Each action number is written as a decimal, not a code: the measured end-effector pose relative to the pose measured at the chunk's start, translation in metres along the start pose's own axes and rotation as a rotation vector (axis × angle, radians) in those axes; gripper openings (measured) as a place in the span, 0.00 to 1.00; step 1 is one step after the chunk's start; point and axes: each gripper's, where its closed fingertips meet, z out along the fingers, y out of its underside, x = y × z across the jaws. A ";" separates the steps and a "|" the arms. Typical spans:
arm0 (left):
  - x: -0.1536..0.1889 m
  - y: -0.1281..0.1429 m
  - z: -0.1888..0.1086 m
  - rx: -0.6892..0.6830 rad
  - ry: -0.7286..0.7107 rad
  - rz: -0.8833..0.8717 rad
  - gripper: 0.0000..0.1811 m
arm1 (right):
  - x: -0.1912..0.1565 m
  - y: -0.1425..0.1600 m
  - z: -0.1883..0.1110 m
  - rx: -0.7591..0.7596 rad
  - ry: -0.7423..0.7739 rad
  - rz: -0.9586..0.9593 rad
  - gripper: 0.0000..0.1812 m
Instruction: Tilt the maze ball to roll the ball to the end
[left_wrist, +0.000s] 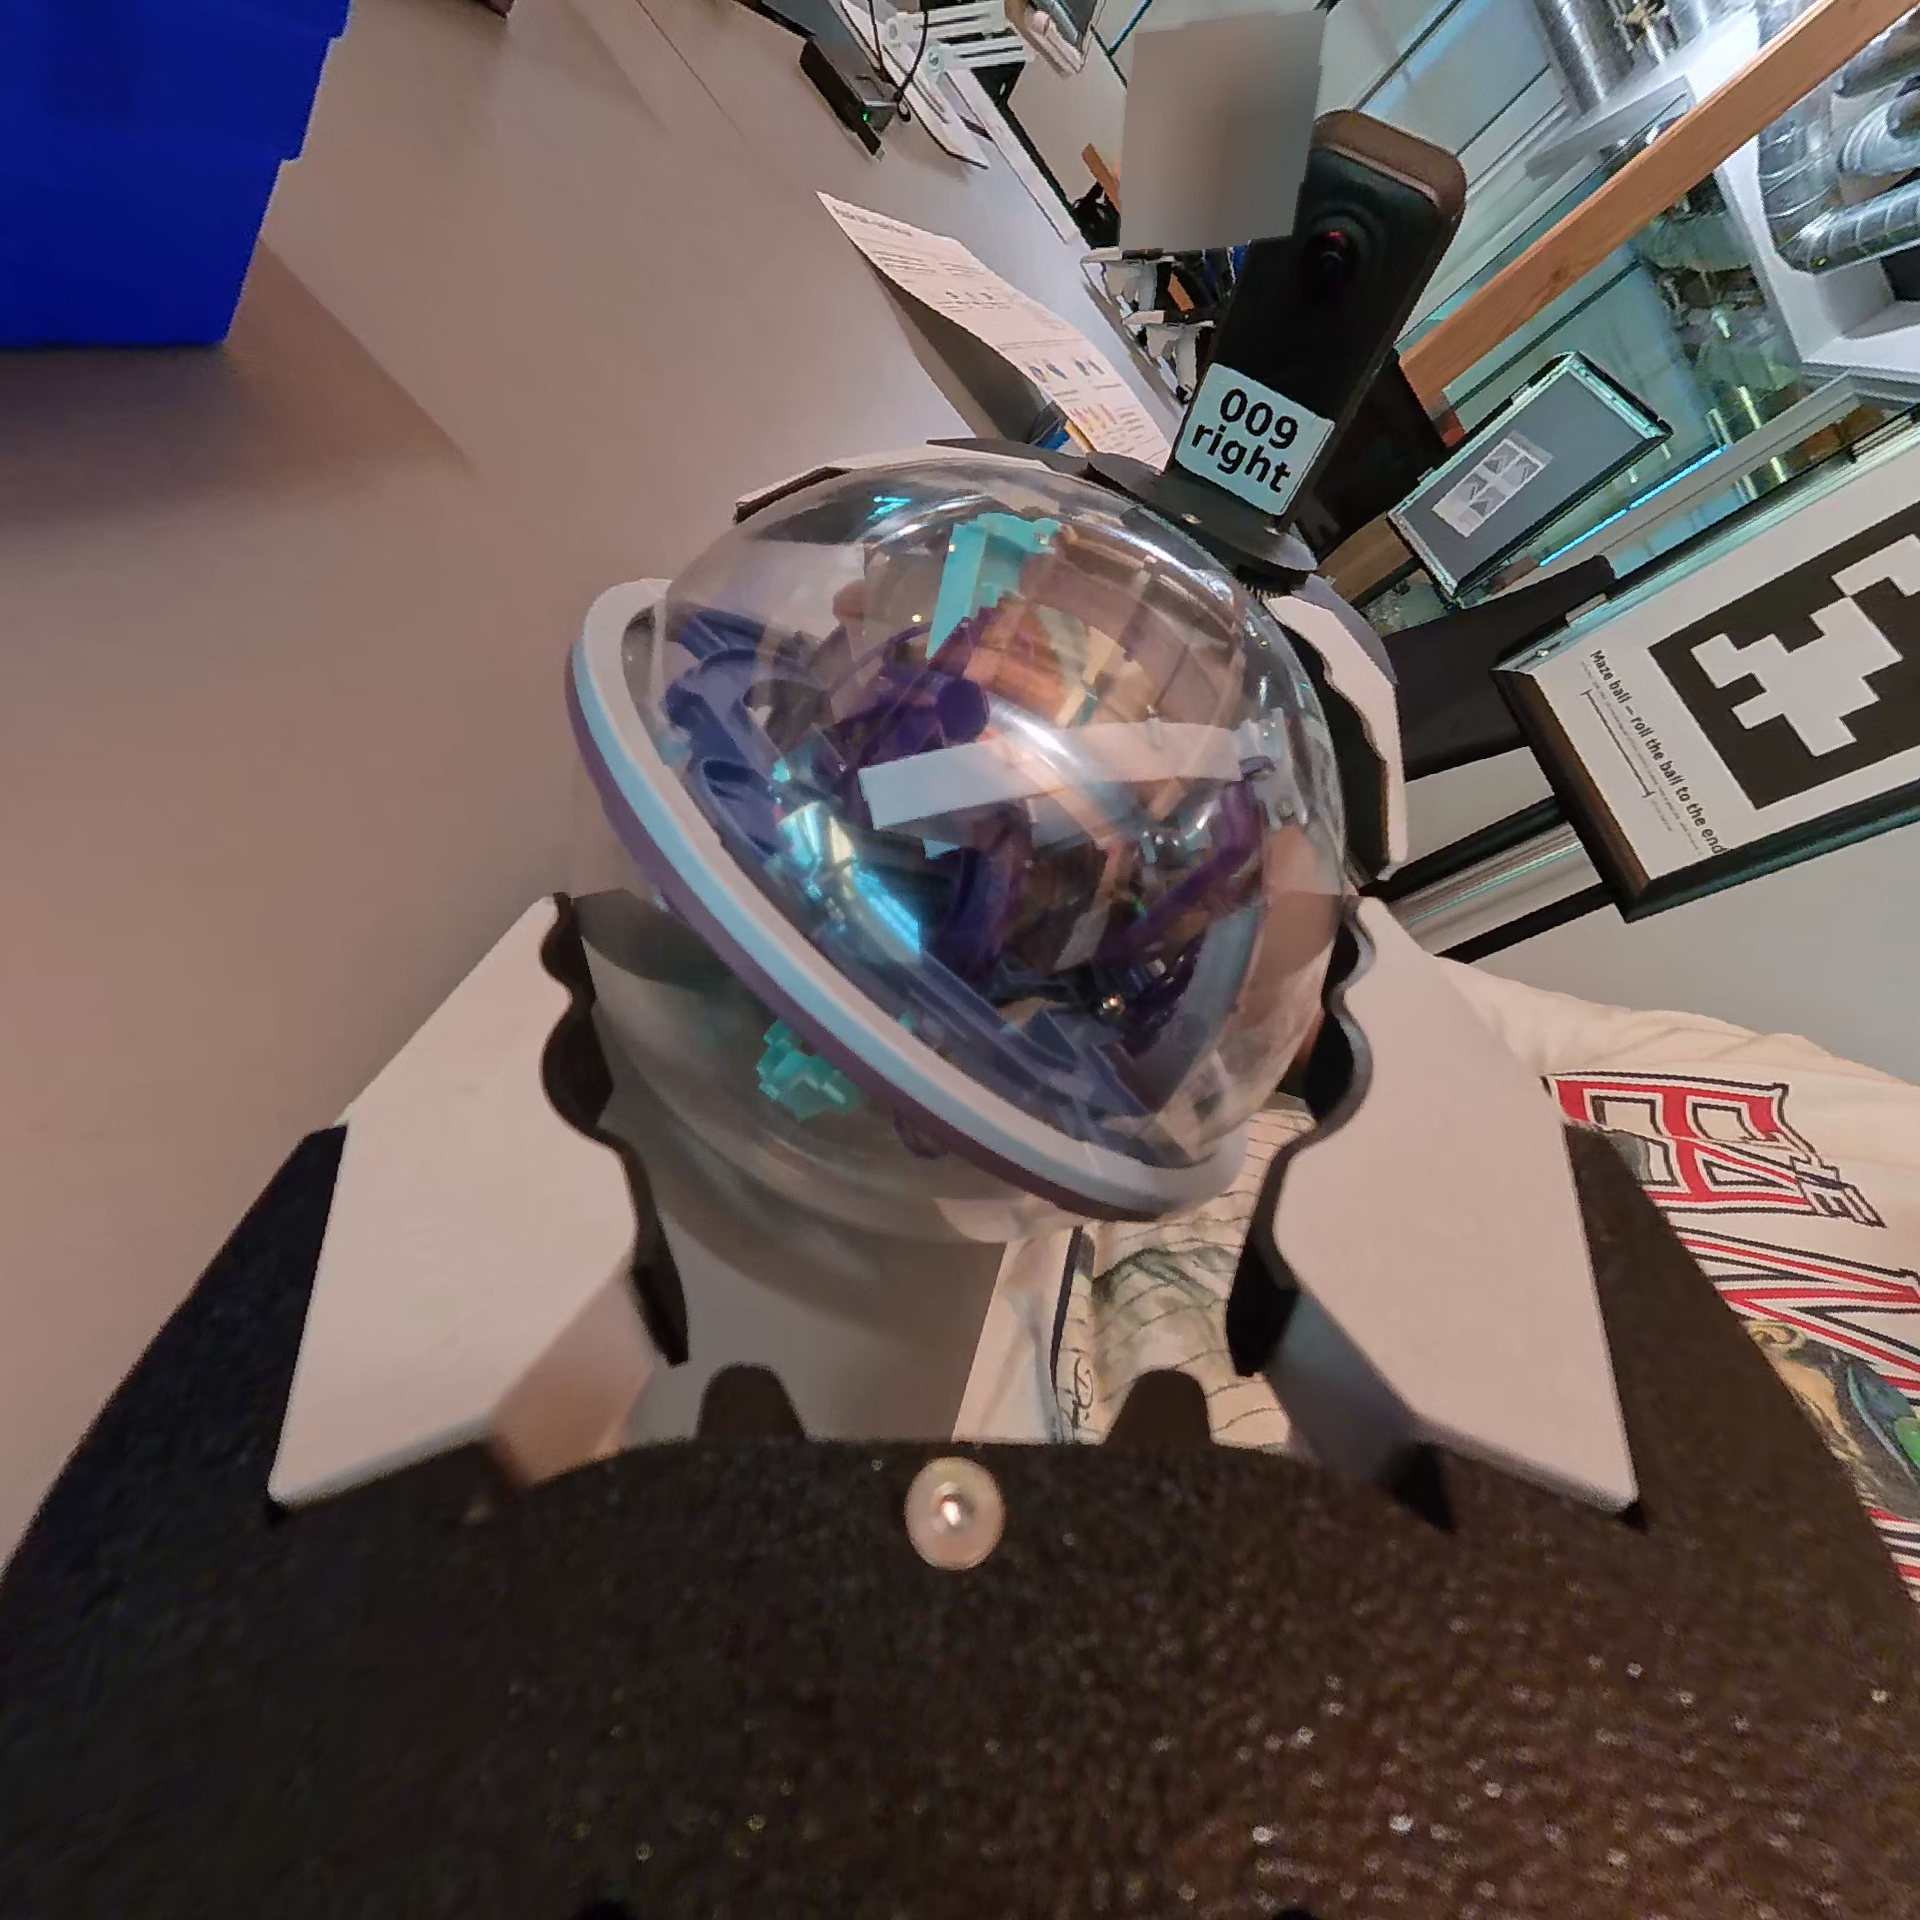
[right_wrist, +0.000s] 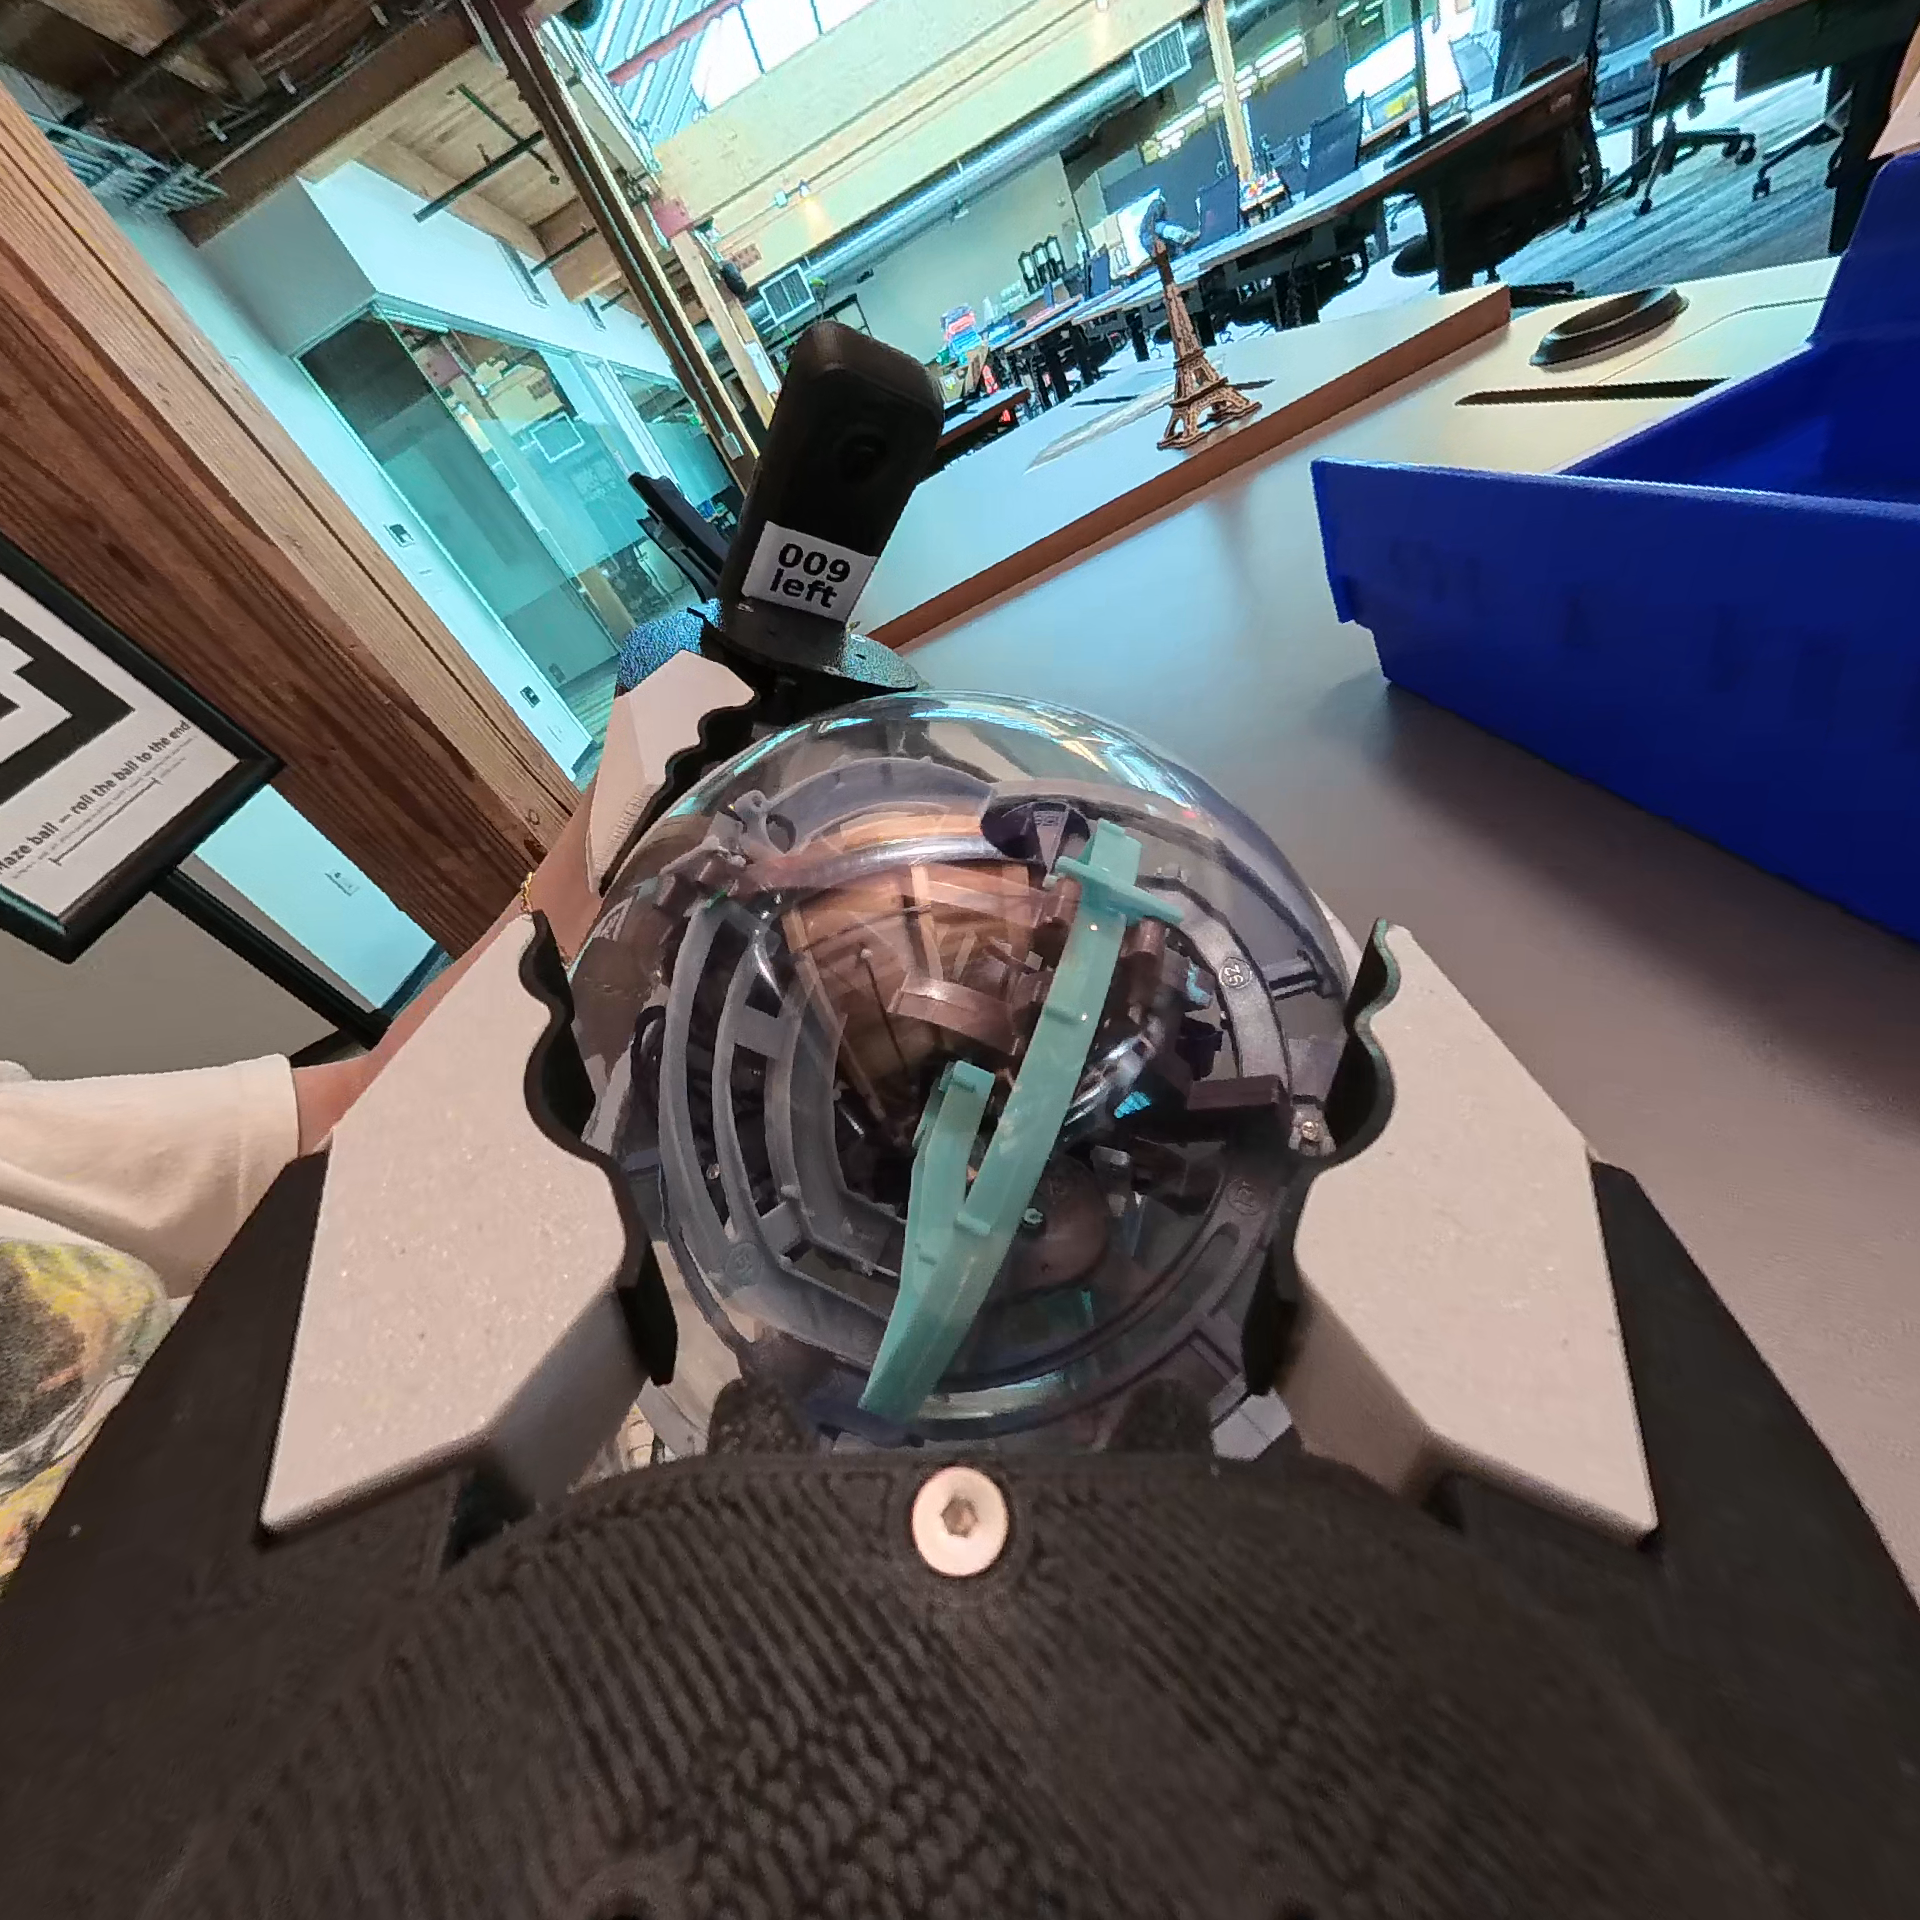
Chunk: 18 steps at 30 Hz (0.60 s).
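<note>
Both hand-held grippers, left (left_wrist: 951, 1049) and right (right_wrist: 951, 1132), clamped the maze ball (right_wrist: 935, 1070) from opposite sides. That let it be tilted freely above the counter (right_wrist: 1455, 831). Its seam ring ran from 10 to 4 o'clock.

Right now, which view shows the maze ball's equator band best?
The left wrist view: the pale blue and purple equator band runs diagonally across the maze ball, nearly unbroken. The right wrist view faces one clear dome, so the band is not visible.

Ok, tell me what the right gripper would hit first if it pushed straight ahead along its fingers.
The maze ball itself: it already sits between the right gripper fingers, filling the gap. Directly behind the sphere is the left gripper, holding it from the far side, though how close they stand is hard to judge.
</note>
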 end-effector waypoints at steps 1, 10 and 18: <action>0.000 0.000 0.000 -0.002 0.000 0.001 0.74 | 0.000 0.000 0.000 -0.001 0.000 -0.002 0.79; 0.006 0.004 -0.004 -0.027 0.001 0.069 0.80 | -0.014 0.003 0.009 -0.034 0.029 -0.192 0.79; 0.003 0.010 -0.002 -0.059 0.009 -0.010 0.83 | -0.031 0.010 0.020 -0.103 0.074 -0.442 0.79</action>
